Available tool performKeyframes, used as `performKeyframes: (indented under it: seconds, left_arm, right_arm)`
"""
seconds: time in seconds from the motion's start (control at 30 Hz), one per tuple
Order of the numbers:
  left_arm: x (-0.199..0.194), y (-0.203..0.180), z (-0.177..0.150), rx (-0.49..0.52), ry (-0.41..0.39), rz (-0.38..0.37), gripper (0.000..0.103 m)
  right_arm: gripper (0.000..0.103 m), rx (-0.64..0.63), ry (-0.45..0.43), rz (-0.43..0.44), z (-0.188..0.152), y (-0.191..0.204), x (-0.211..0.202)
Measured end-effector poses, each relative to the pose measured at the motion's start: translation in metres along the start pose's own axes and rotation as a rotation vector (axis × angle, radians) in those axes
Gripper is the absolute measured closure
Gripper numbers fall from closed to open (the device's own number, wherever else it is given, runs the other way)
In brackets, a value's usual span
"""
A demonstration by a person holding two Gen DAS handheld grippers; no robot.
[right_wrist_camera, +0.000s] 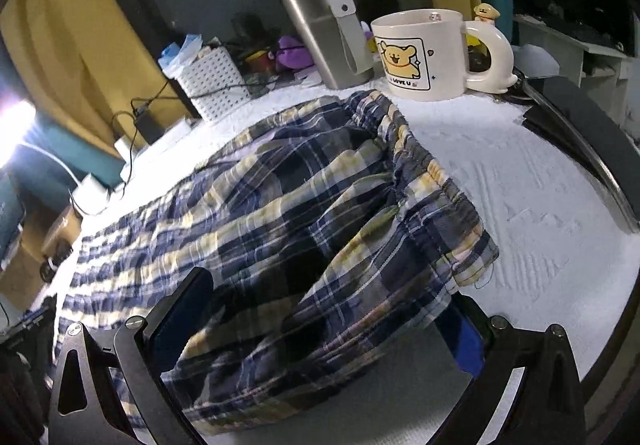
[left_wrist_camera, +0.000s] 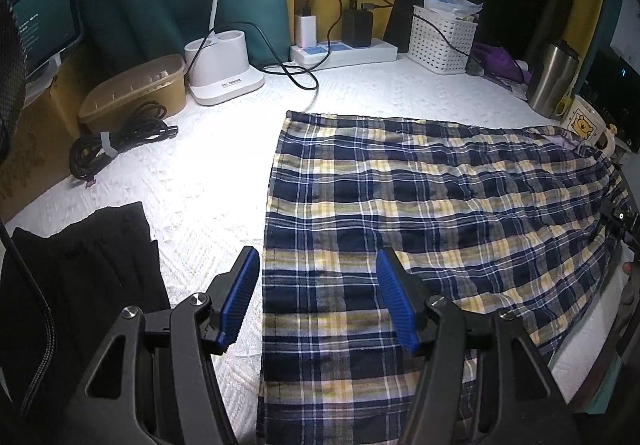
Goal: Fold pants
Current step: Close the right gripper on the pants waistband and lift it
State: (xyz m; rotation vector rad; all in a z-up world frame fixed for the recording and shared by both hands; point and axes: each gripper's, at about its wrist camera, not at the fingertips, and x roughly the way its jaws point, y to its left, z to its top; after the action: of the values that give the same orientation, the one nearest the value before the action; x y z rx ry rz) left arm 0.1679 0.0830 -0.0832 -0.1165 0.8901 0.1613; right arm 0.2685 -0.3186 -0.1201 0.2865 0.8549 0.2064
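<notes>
While the plaid pants lie spread flat across the white counter, leg hems toward the lamp side and the gathered waistband up by the mug, the left tongs hover with blue pads standing wide, straddling the near hem edge and gripping nothing. Over on the waist end, the right tongs sit with fabric bunched between the fingers, but whether they pinch it or just rest around it, I cannot tell. Now the worry: that waistband lies right beside the bear mug and near the steel tumbler. Sweep the waist over carelessly and the mug could go. Grab one layer only and the fold comes out lopsided. A black garment just beside the left tongs could get snagged too.
</notes>
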Motion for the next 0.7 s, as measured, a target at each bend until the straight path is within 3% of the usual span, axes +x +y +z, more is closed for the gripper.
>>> performKeyframes:
  seconds: [0.13, 0.27, 0.47, 0.5, 0.53, 0.63, 0.7]
  left_arm:
    - [0.005, -0.002, 0.000, 0.000, 0.011, 0.000, 0.042]
    - [0.005, -0.004, 0.000, 0.009, 0.011, -0.004, 0.042]
    - [0.008, -0.003, 0.001, 0.007, 0.012, -0.010, 0.042]
    - [0.006, -0.003, 0.001, 0.007, 0.007, -0.010, 0.042]
    - [0.005, -0.003, 0.001, 0.007, 0.004, -0.011, 0.042]
    - [0.004, 0.000, 0.000, 0.001, 0.000, -0.011, 0.042]
    - [0.004, 0.003, -0.001, -0.008, 0.001, -0.012, 0.043]
  right_arm:
    - [0.000, 0.035, -0.012, 0.026, 0.003, -0.002, 0.001]
    - [0.022, 0.095, -0.011, 0.059, 0.005, -0.022, -0.006]
    - [0.025, 0.072, -0.010, 0.046, 0.011, -0.014, 0.004]
    - [0.037, 0.060, -0.014, 0.039, 0.011, -0.011, 0.007]
    - [0.070, 0.050, -0.002, 0.041, 0.010, -0.010, 0.009]
    - [0.081, 0.045, 0.015, 0.067, 0.008, -0.011, 0.012]
    - [0.082, 0.035, 0.011, 0.070, 0.007, -0.009, 0.011]
